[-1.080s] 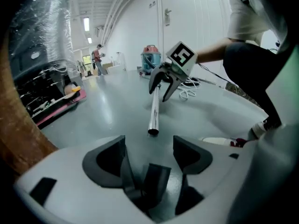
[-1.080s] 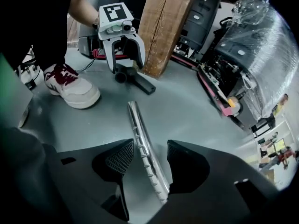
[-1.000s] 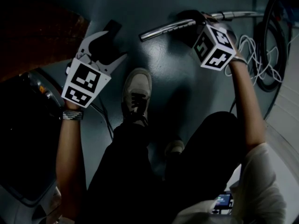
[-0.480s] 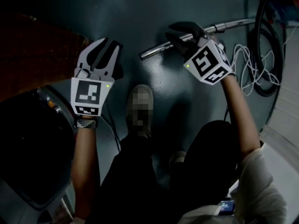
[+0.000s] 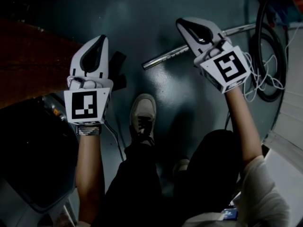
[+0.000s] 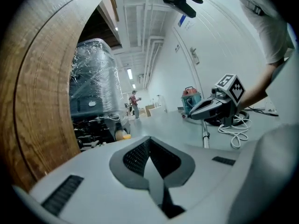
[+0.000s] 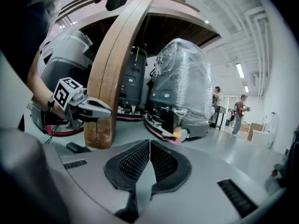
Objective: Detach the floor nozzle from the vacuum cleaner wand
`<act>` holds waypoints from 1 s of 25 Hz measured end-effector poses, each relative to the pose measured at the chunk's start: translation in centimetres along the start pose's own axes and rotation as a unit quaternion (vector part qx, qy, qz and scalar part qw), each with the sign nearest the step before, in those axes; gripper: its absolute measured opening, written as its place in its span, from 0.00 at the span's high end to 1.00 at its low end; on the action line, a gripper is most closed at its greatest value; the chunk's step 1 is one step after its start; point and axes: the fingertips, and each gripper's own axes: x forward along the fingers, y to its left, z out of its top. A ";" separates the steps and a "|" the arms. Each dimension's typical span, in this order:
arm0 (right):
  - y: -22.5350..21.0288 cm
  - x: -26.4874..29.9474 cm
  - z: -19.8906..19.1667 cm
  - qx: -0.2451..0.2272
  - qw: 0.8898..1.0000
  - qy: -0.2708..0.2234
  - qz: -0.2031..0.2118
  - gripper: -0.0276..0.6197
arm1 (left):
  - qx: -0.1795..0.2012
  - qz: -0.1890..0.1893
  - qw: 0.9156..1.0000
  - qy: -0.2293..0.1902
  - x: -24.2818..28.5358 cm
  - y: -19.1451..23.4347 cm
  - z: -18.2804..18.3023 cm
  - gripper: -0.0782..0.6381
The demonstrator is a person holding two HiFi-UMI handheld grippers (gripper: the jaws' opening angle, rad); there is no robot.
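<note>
1. The left tongs (image 5: 100, 39) are closed, their ribbed pads pressed flat together with nothing between them; they have just been closing
2. The right tongs (image 5: 182, 22) are closed too, pad against pad and empty, and they have also just been closing
3. Both tongs are held up off the grey floor (image 5: 189, 96), pointing away from the person and well apart from each other, with each marker cube turned towards the head camera
4. The wand (image 5: 165, 58), a shiny metal tube, lies on the floor, slanting from lower left to upper right and passing under the right tongs in the head view; its near end is bare
5. The floor nozzle (image 5: 118, 82), a dark flat piece that is hard to make out in the dim light, lies on the floor just beside the left tongs in the head view, apart from the wand's bare end
6. A pale shoe (image 5: 142, 115) stands on the floor between the two arms, near the wand's bare end
7. A black hose (image 5: 262, 41) and a white cable (image 5: 267, 77) lie coiled at the right
8. A curved wooden panel (image 5: 33, 56) rises at the left
</note>
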 end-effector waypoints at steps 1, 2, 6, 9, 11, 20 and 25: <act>-0.2 -0.2 0.8 0.005 1.000 -0.012 -0.002 0.91 | -0.003 0.004 1.000 -0.008 0.0 0.2 0.7 0.89; -0.4 -0.3 1.4 0.010 1.000 -0.022 -0.004 0.91 | -0.005 0.008 1.000 -0.016 0.1 0.3 1.3 0.89; -0.9 -1.0 3.2 0.034 0.998 -0.055 -0.008 0.91 | -0.002 0.020 0.999 -0.042 0.0 0.5 3.3 0.89; -1.1 -1.2 3.5 0.038 0.997 -0.062 -0.010 0.91 | -0.002 0.025 0.998 -0.049 0.1 0.6 3.7 0.89; -1.0 -1.1 3.4 0.032 0.998 -0.059 -0.009 0.91 | 0.000 0.024 0.999 -0.048 0.2 0.5 3.8 0.89; -1.4 -1.3 2.7 0.033 0.998 -0.048 -0.016 0.91 | -0.011 0.018 0.999 -0.035 0.4 0.1 2.6 0.89; -1.2 -1.2 2.7 0.024 0.999 -0.043 -0.012 0.91 | -0.014 0.018 0.999 -0.032 0.7 -0.1 2.6 0.89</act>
